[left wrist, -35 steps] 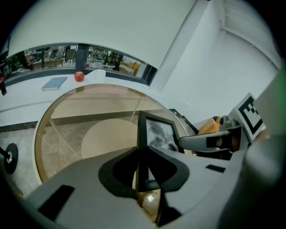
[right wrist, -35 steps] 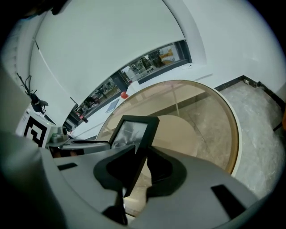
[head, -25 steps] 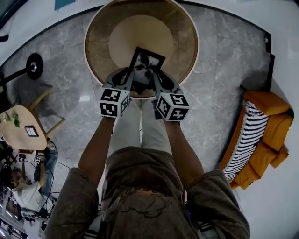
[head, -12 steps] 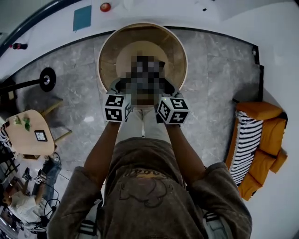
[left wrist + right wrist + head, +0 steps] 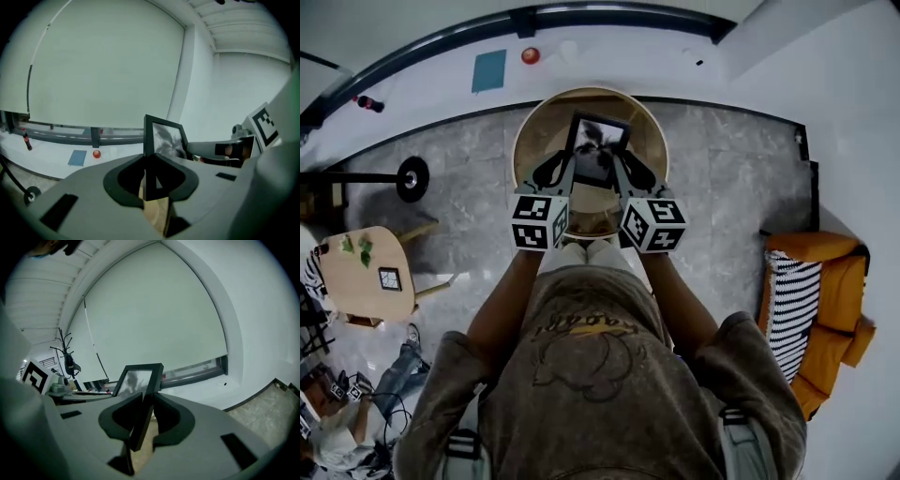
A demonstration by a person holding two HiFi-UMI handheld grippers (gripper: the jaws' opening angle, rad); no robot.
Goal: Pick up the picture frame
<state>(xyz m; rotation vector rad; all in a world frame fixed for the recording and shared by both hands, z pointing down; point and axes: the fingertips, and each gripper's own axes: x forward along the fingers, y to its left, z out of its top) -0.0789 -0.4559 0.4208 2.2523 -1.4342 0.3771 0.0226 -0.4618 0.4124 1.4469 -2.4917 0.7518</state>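
A black picture frame (image 5: pixel 598 150) with a dark flower print hangs in the air above the round wooden table (image 5: pixel 649 141). My left gripper (image 5: pixel 566 171) is shut on the frame's left edge and my right gripper (image 5: pixel 622 169) on its right edge. In the left gripper view the frame (image 5: pixel 161 138) stands upright between the jaws of the left gripper (image 5: pixel 149 171). In the right gripper view the frame (image 5: pixel 140 390) leans between the jaws of the right gripper (image 5: pixel 143 413), which pinch its side bar.
Far below lie a grey marble floor, an orange sofa with a striped cushion (image 5: pixel 811 305) at right, a small wooden side table (image 5: pixel 361 272) at left and a floor lamp base (image 5: pixel 412 178). A white wall with a blue patch (image 5: pixel 488 70) is ahead.
Both grippers have lifted the frame straight up off the round table; the table and floor now look smaller and farther below.
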